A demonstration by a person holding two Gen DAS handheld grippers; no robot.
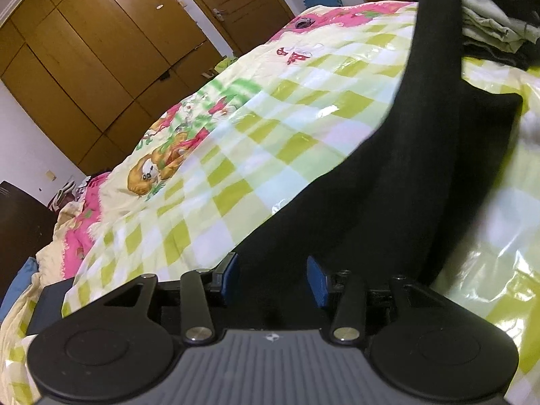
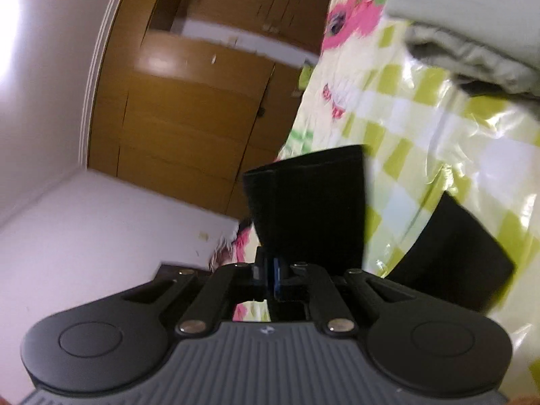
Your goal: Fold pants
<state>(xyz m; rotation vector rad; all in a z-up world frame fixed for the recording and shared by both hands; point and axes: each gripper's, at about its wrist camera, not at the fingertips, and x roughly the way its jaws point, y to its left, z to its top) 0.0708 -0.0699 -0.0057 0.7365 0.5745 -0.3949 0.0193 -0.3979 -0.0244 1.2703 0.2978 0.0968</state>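
While the wooden wardrobe [image 1: 101, 50] fills the far left of the left wrist view, the checkered bedspread [image 1: 236, 168] runs across the middle with a cartoon print [image 1: 158, 165] at its left. Left gripper [image 1: 273, 278] sits near, blue pads [image 1: 317, 281] set wide apart, black pants [image 1: 422, 185] lying between and beyond them; cannot tell if the pads touch the cloth. Pants run up to the far right, lifted toward the top edge. Folded grey-green clothes [image 1: 489, 23] stacked far right. Right wrist view, blurred: wardrobe [image 2: 189, 108] left, right gripper [image 2: 270, 276] pinched tight on a hanging pants hem [image 2: 314, 202], second black panel [image 2: 455, 256] right of it over the bedspread [image 2: 438, 118], clothes pile [image 2: 472, 57] far right.
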